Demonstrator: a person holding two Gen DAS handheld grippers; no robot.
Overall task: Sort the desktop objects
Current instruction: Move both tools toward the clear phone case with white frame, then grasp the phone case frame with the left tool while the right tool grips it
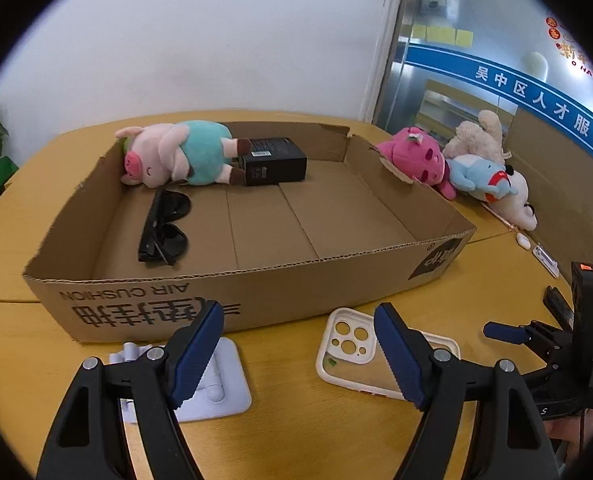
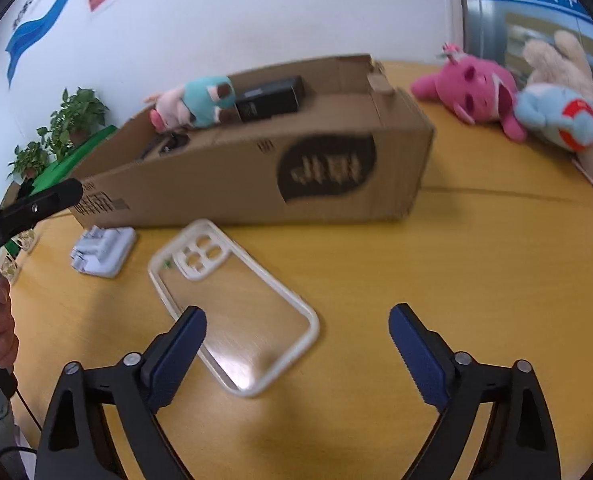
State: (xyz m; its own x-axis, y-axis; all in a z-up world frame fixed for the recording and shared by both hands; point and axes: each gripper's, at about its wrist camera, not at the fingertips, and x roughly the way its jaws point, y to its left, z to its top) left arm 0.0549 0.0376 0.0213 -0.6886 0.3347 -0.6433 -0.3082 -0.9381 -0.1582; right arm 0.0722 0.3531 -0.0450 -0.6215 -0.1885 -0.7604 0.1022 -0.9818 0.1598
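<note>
A shallow cardboard box (image 1: 232, 300) sits on the yellow table (image 1: 296, 420). In it lie a pig plush (image 1: 176, 154), a black box (image 1: 274, 162) and black sunglasses (image 1: 162, 226). A white phone case (image 1: 356, 348) (image 2: 232, 304) and a pale folded stand (image 1: 212, 384) (image 2: 102, 254) lie on the table in front of the box. My left gripper (image 1: 296, 356) is open and empty, between the stand and the case. My right gripper (image 2: 296, 344) is open and empty, just above the case's near end; it also shows in the left wrist view (image 1: 508, 332).
A pink plush (image 1: 416, 160) (image 2: 472, 88), a blue plush (image 1: 484, 174) (image 2: 556, 120) and a cream plush (image 1: 480, 136) lie beyond the box's right side. Small white items (image 1: 544, 258) lie at the table's right edge. Potted plants (image 2: 56, 128) stand at the left.
</note>
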